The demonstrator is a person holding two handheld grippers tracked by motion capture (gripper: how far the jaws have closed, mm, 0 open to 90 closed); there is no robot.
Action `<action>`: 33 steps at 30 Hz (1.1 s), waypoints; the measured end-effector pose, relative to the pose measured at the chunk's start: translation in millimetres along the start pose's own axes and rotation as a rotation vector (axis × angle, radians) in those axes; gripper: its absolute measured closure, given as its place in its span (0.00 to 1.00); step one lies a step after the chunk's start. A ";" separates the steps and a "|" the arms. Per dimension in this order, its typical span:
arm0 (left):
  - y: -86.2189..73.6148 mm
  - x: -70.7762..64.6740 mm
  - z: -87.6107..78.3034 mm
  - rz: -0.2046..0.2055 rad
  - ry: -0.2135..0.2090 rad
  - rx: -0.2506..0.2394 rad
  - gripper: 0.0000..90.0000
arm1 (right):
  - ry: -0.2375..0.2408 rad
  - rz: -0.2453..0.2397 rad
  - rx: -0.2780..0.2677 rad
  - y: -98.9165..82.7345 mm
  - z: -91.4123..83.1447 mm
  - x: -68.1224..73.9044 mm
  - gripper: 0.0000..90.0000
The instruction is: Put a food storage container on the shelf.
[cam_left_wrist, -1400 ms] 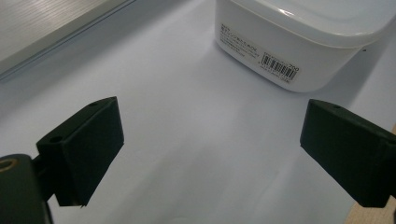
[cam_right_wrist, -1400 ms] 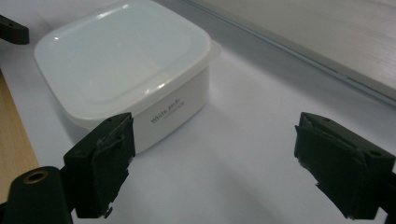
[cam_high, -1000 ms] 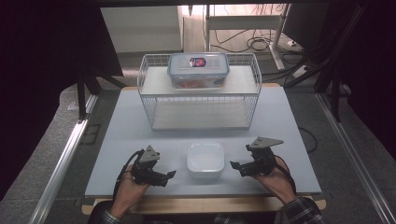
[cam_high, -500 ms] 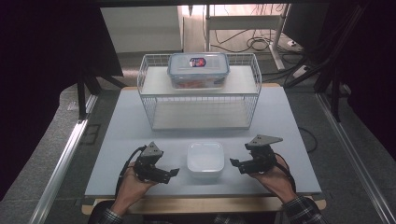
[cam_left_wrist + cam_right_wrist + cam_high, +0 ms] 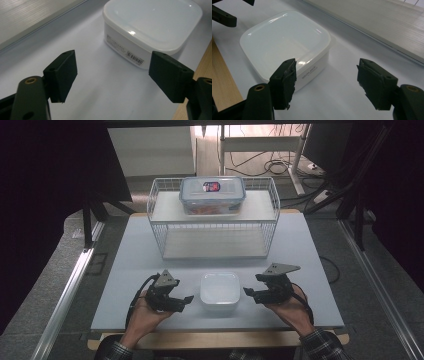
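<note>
Between the jaws of the left gripper [image 5: 112, 80] lies only bare table; they stand spread, having just been closing, and pinch nothing. Just beyond them, toward the upper right of the left gripper view, sits the white lidded container [image 5: 152, 27], its barcode label facing the jaws, apart from both pads. The right gripper [image 5: 327, 85] likewise has its jaws spread with nothing between them, also just having been closing; in the right gripper view the container [image 5: 287, 42] sits ahead and to the left, its near corner just beside the left pad. From the high view, the container [image 5: 219, 291] rests near the front edge of the grey table [image 5: 310, 255], with the left gripper [image 5: 187, 300] just to its left and the right gripper [image 5: 247, 292] just to its right, each held in a hand and pointing inward at it. Behind the container, well apart, stands a white wire rack [image 5: 215, 240], and on top of that rack sits a clear storage box [image 5: 212, 195] with a blue-rimmed lid.
</note>
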State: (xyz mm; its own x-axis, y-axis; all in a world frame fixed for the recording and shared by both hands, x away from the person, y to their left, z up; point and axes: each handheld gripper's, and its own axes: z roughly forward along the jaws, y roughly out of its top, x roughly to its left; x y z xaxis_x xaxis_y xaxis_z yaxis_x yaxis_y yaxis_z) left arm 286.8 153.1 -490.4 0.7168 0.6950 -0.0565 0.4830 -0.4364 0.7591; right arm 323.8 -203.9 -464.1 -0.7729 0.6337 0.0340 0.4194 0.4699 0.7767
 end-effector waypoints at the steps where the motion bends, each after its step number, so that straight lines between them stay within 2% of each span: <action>1: 1.1 -0.1 0.3 0.003 -0.002 -0.001 0.26 | 0.002 -0.005 -0.002 0.5 0.5 0.4 0.36; 9: 10.4 2.3 6.1 0.010 -0.022 0.000 0.26 | 0.017 -0.012 -0.021 6.8 3.8 4.4 0.36; 13: 17.7 5.6 10.1 -0.003 -0.044 -0.011 0.26 | 0.039 0.008 -0.008 9.9 6.9 3.6 0.34; 17: 25.7 8.1 16.8 -0.009 -0.086 -0.016 0.23 | 0.070 0.023 -0.008 13.5 10.2 1.3 0.34; 21: 33.3 7.7 25.7 0.003 -0.092 -0.003 0.22 | 0.078 0.005 -0.003 17.5 17.4 0.0 0.31; 26: 39.2 6.5 36.5 -0.001 -0.113 0.009 0.21 | 0.098 0.013 0.019 19.4 28.3 -0.6 0.28; 29: 38.8 6.4 42.3 -0.008 -0.130 0.019 0.19 | 0.111 0.018 0.034 18.7 32.9 0.8 0.26; 33: 35.0 7.8 48.4 -0.045 -0.172 0.031 0.15 | 0.125 0.030 0.060 15.6 39.6 2.0 0.23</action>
State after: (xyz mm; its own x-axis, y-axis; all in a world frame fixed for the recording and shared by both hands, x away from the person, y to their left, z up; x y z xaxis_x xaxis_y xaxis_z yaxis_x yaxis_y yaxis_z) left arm 333.6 115.6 -495.6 0.7683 0.6075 -0.2016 0.5297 -0.4266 0.7331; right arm 347.6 -170.9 -476.8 -0.8113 0.5681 0.1382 0.4685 0.4902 0.7350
